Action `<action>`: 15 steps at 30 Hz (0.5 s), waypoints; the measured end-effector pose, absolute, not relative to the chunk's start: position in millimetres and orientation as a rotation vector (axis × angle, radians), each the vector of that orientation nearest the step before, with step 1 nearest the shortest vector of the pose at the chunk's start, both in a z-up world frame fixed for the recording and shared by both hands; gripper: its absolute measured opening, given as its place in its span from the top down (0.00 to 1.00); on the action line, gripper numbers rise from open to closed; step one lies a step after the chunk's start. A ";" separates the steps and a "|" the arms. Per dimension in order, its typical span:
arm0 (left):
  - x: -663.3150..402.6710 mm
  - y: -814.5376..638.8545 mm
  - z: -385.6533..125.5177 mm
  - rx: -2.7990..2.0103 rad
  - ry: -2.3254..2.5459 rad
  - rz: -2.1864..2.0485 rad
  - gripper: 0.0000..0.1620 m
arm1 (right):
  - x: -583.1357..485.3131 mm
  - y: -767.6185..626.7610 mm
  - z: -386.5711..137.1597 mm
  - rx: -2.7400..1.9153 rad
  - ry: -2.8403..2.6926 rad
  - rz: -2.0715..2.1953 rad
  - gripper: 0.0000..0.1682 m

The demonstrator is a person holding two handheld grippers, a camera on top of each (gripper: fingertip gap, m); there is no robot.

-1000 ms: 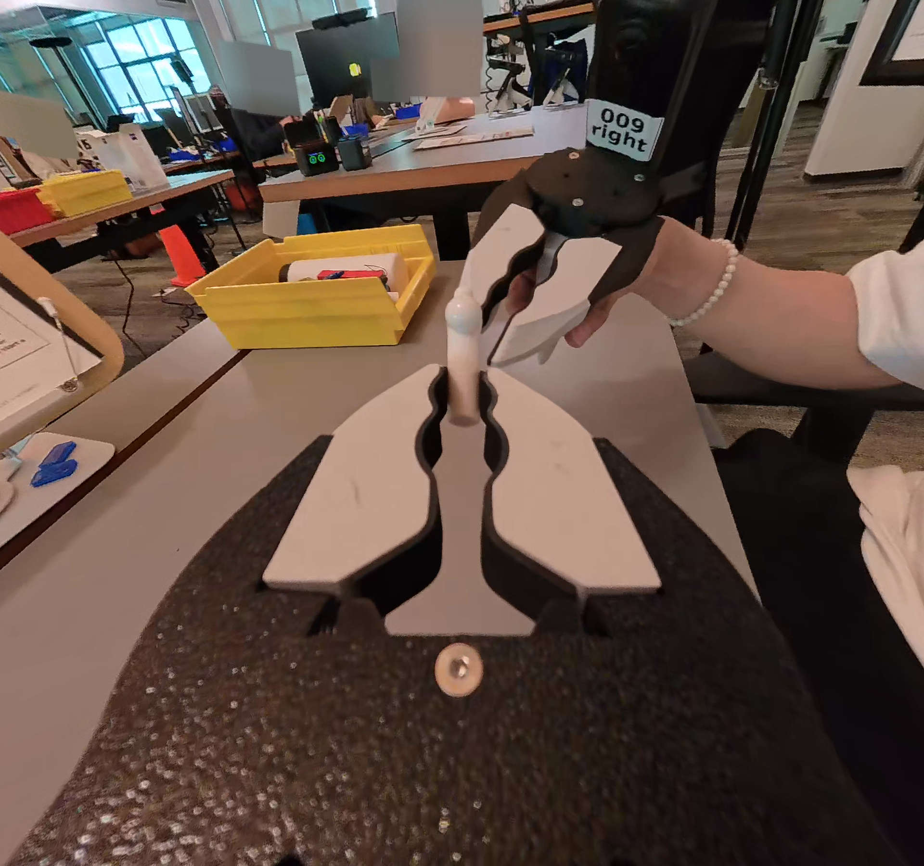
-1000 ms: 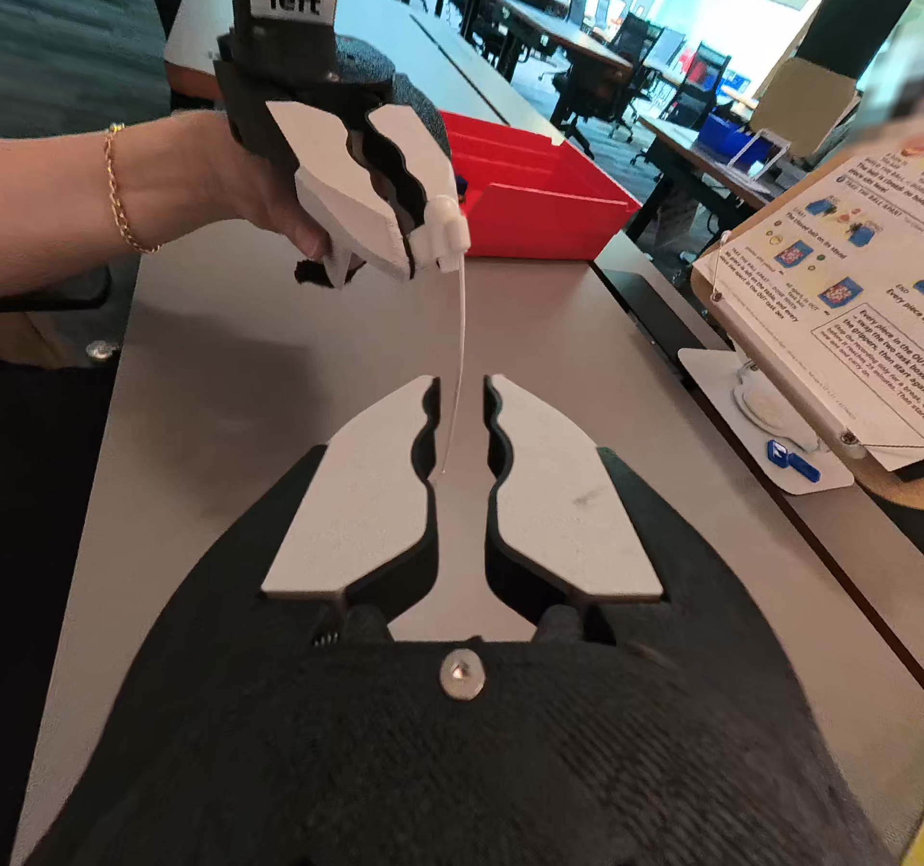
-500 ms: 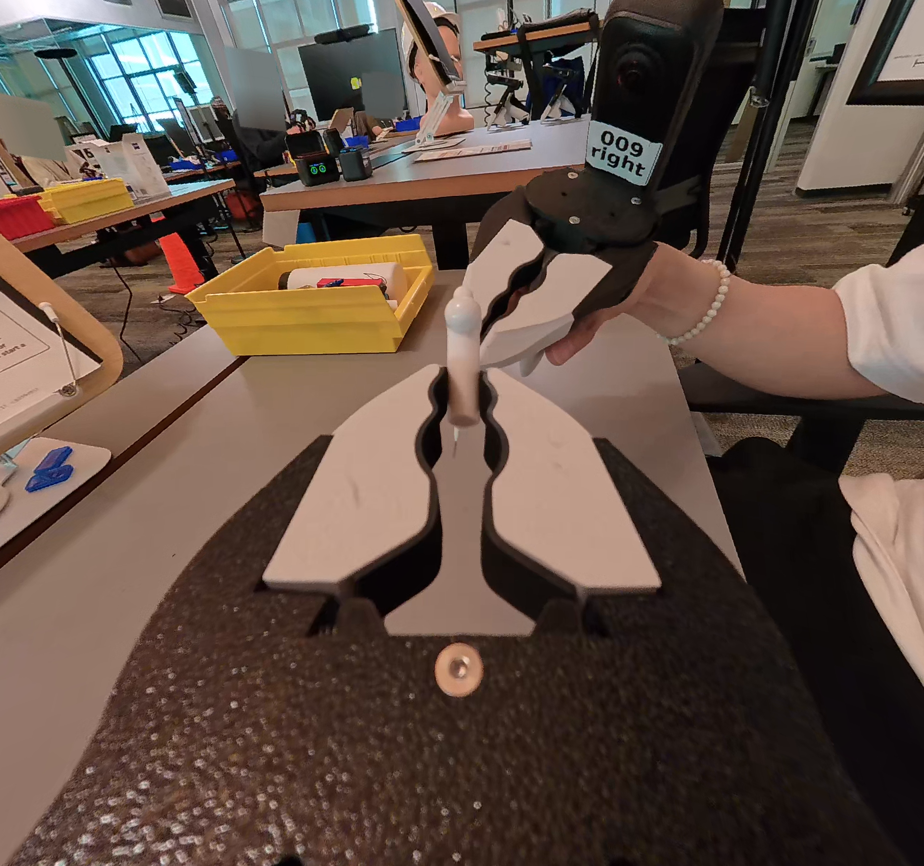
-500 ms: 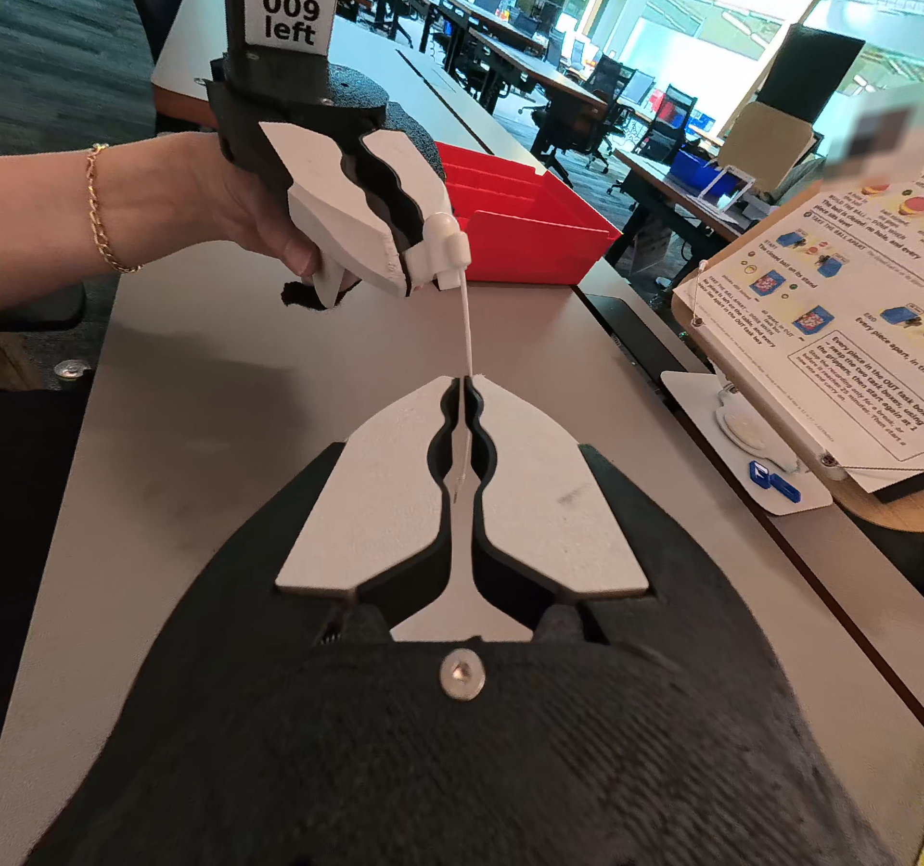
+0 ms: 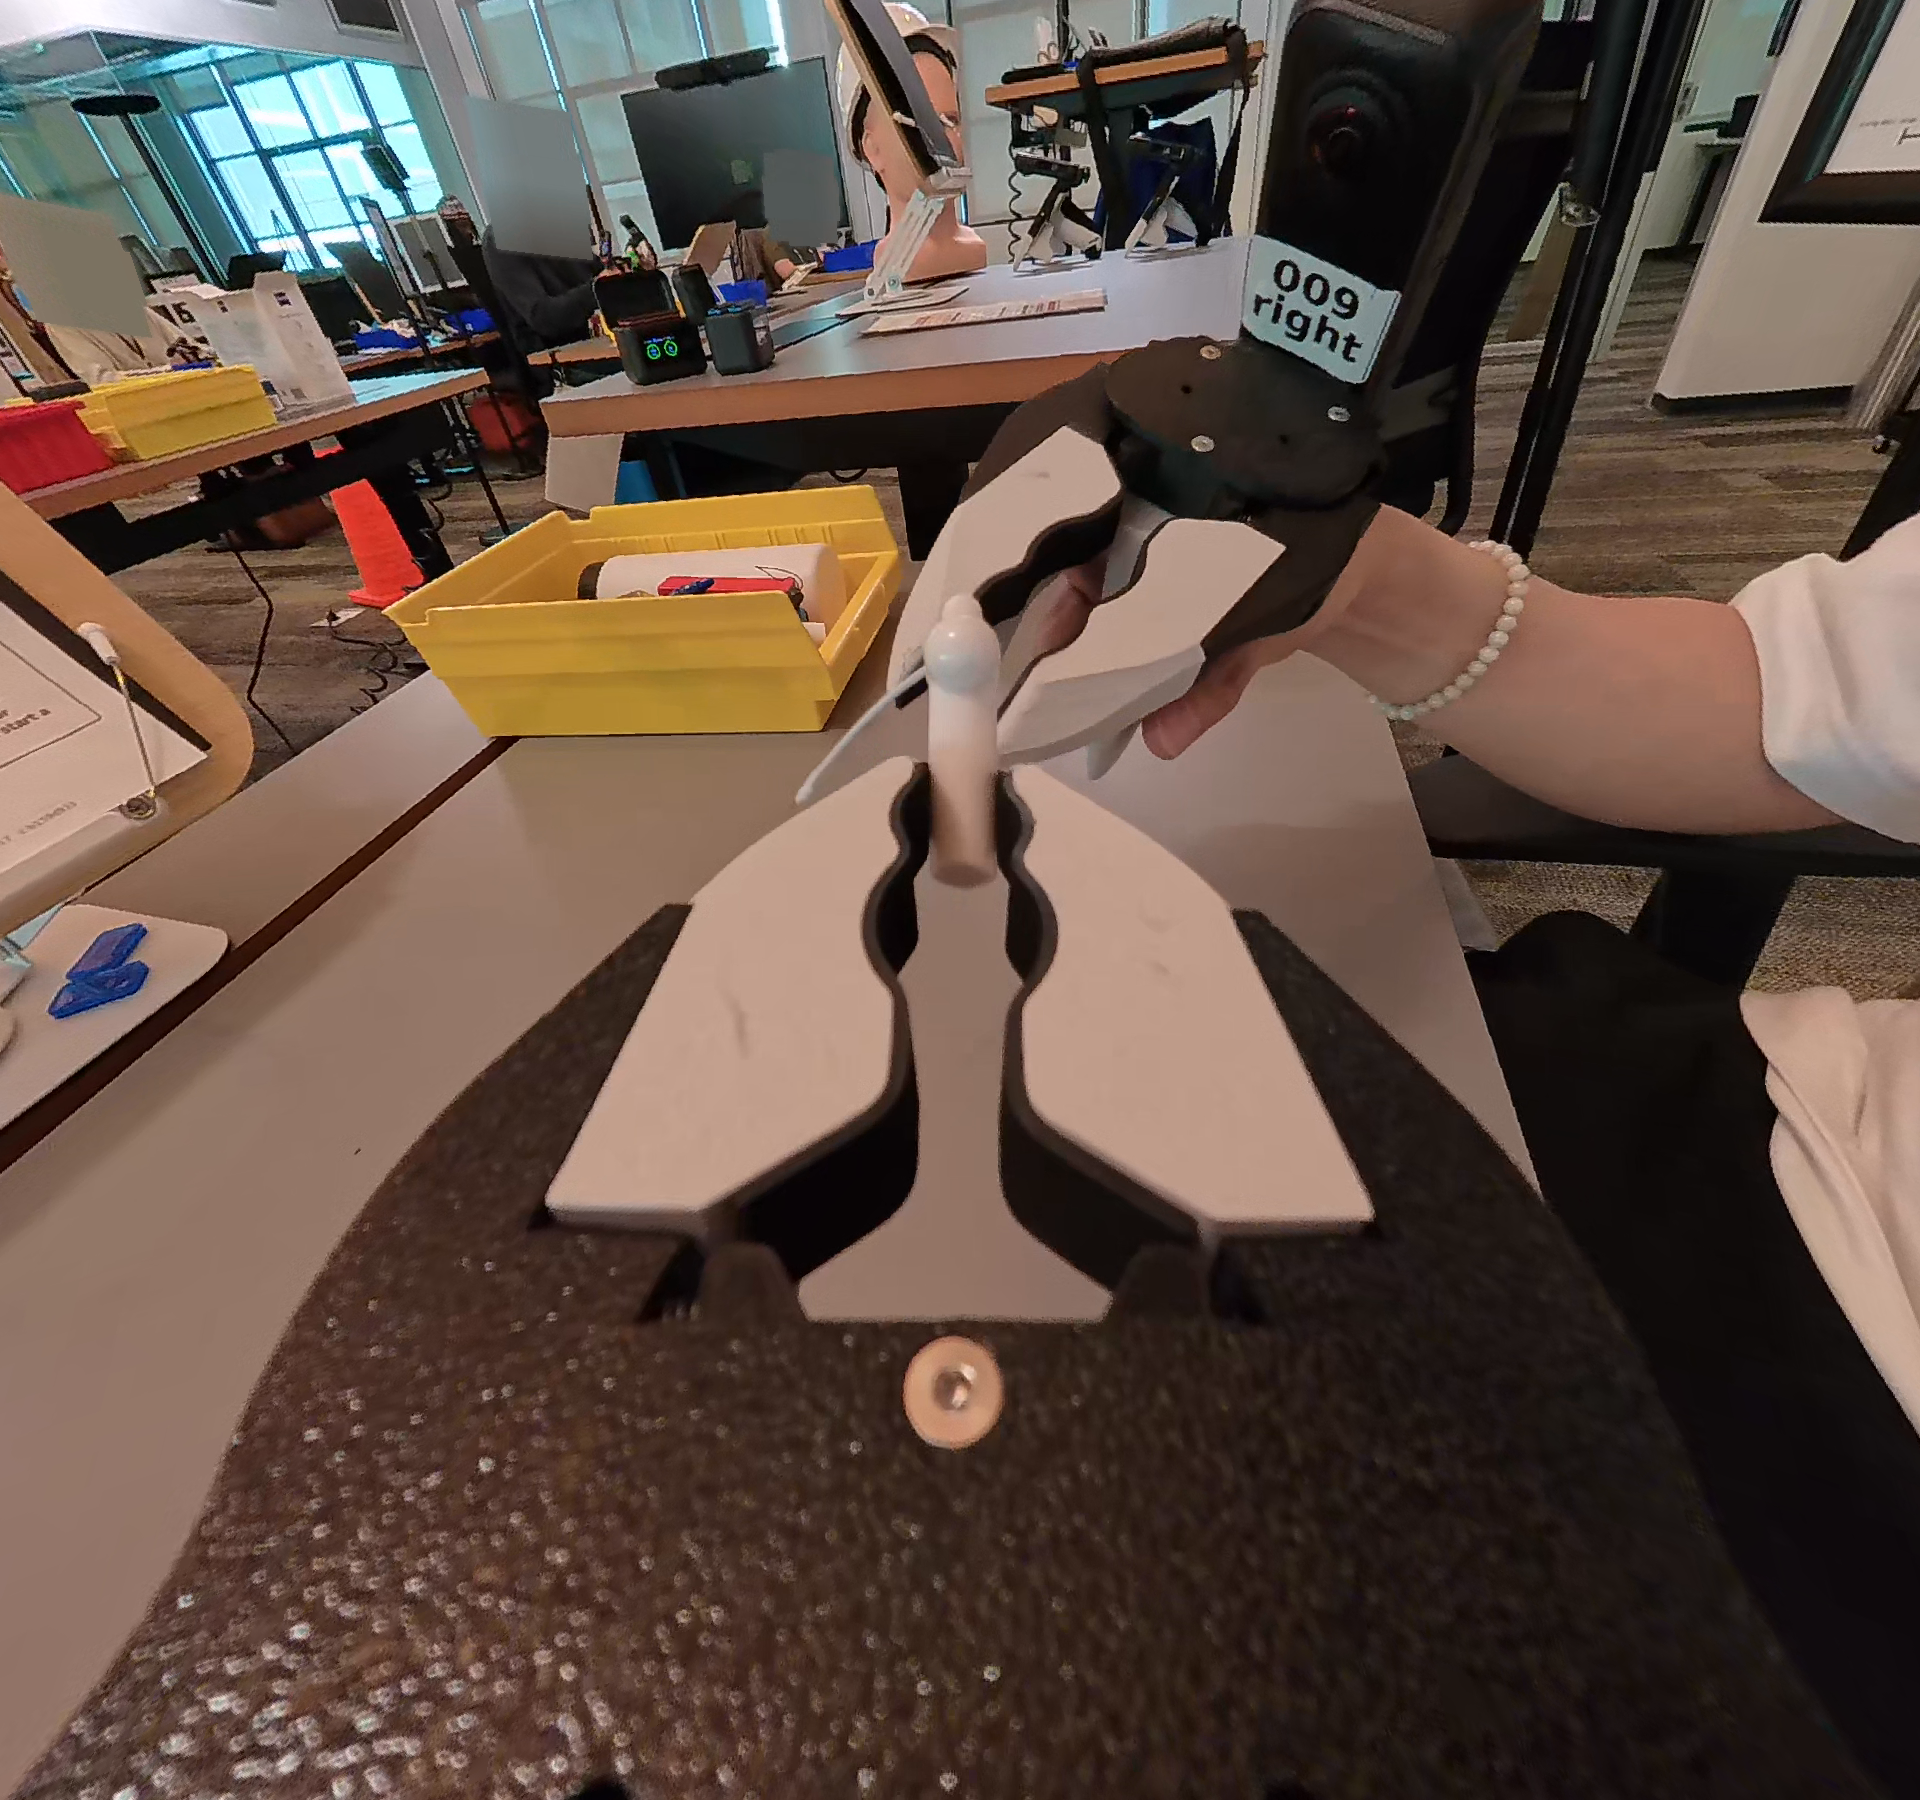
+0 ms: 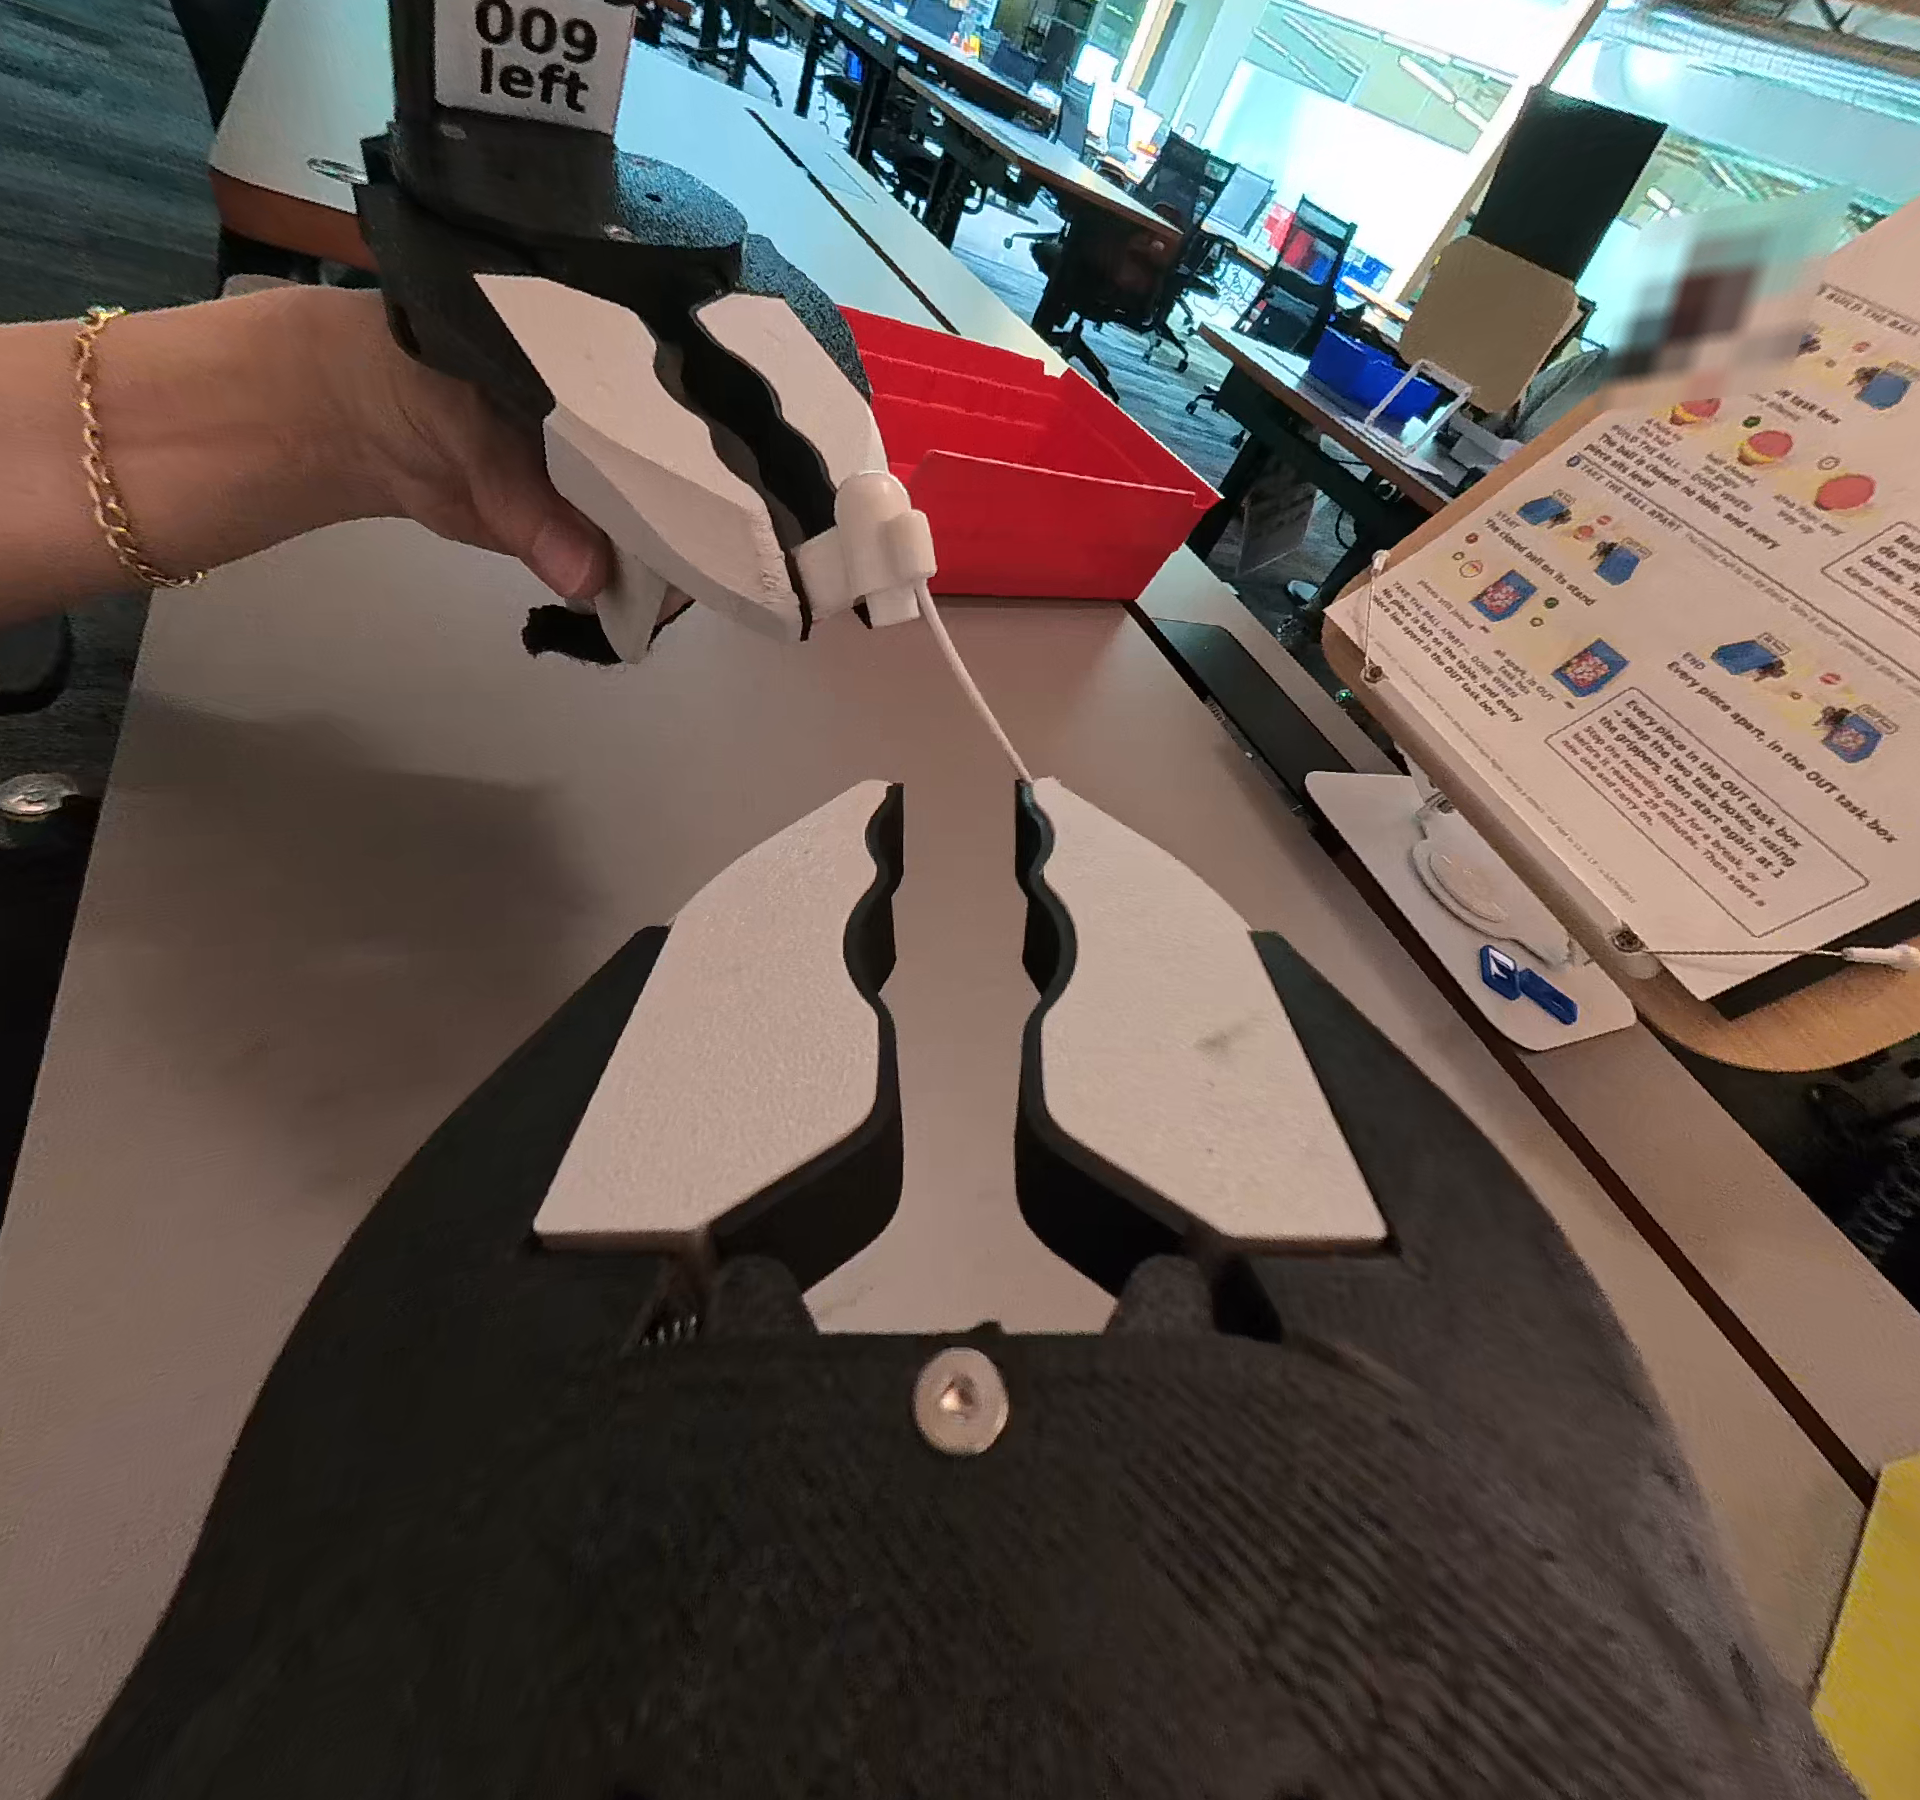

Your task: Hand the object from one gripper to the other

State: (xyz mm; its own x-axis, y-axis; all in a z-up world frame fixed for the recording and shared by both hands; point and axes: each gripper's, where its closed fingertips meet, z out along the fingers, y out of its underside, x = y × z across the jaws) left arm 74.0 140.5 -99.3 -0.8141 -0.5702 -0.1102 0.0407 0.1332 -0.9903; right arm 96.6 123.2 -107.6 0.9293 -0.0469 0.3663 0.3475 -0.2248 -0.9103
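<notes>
A small white plastic piece (image 5: 961, 654) with a round head and a thin bendy tail (image 6: 977, 701) is held above the grey table (image 6: 312, 867). My left gripper (image 5: 961, 800) is shut on its stem. In the right wrist view the left gripper (image 6: 800, 597) holds the piece (image 6: 878, 545) at upper left, and the tail slants down to the tip of my right gripper's right finger (image 6: 1049, 815). My right gripper (image 6: 958, 794) is open, with nothing between its jaws. It also shows in the left wrist view (image 5: 997, 685), just behind the piece.
A yellow bin (image 5: 644, 638) with a few items stands behind the grippers on the table. A red bin (image 6: 1029, 493) stands behind the left gripper. An instruction board on a stand (image 6: 1662, 690) and small blue clips (image 6: 1527, 992) are at the table's side. The grippers are tip to tip, or close to it.
My right gripper shut on the thin tail half a second ago and has now opened again. The tail has swung sideways to its right fingertip. My left gripper has kept its hold.
</notes>
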 end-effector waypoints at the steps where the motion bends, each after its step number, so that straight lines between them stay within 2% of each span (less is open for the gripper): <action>1: 74.0 140.5 -99.2 -0.508 1.948 -1.727 0.93 | 98.0 122.7 -106.0 -1.761 -0.221 -0.389 0.88; 8: 72.5 137.1 -98.6 -0.496 1.955 -1.729 0.93 | 98.6 122.7 -106.7 -1.770 -0.232 -0.418 0.85; 12: 73.2 137.6 -99.8 -0.498 1.956 -1.716 0.93 | 98.5 123.1 -105.7 -1.758 -0.222 -0.401 0.97; 15: 74.7 141.1 -98.3 -0.516 1.940 -1.722 0.93 | 98.1 121.5 -103.8 -1.749 -0.225 -0.396 0.96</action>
State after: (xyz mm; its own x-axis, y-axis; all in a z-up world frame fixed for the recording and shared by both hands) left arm 74.7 141.1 -98.3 -0.8076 -0.5793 -0.1109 0.0411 0.1322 -0.9904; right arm 98.1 121.5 -103.8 0.9216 -0.0640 0.3829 0.3619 -0.2155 -0.9070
